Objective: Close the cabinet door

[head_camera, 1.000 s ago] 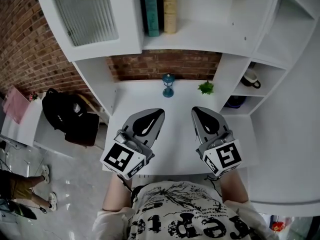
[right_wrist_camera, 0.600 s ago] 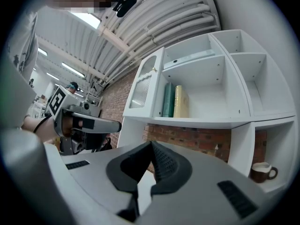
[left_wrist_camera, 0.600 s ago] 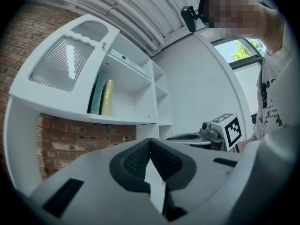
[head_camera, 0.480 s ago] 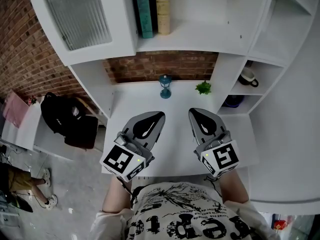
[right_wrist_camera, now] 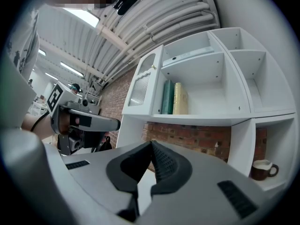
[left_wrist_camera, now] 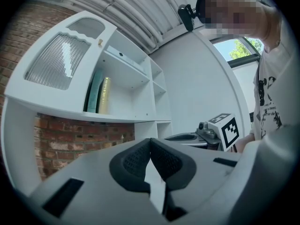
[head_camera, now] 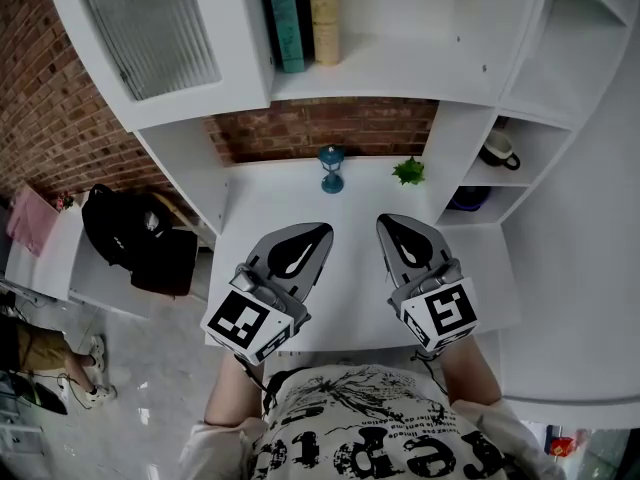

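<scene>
The white cabinet door [head_camera: 160, 38] with a ribbed glass pane stands swung open at the upper left, hinged beside the book shelf; it also shows as the door [left_wrist_camera: 61, 64] in the left gripper view and the door [right_wrist_camera: 142, 89] in the right gripper view. My left gripper [head_camera: 322, 230] and right gripper [head_camera: 382, 220] hover side by side over the white desk [head_camera: 350, 218], well below the door and apart from it. Both point level toward the brick wall. Each has its jaws pressed together with nothing between them.
Two books [head_camera: 300, 13] stand on the open shelf. A small blue lantern [head_camera: 331, 168] and a tiny green plant [head_camera: 408, 172] sit at the desk's back. A mug [head_camera: 497, 150] is in a right-hand cubby. A black bag [head_camera: 130, 233] lies on a low shelf at the left.
The view has shifted slightly; both grippers stay in nearly the same place over the desk, still shut. The door has not moved.
</scene>
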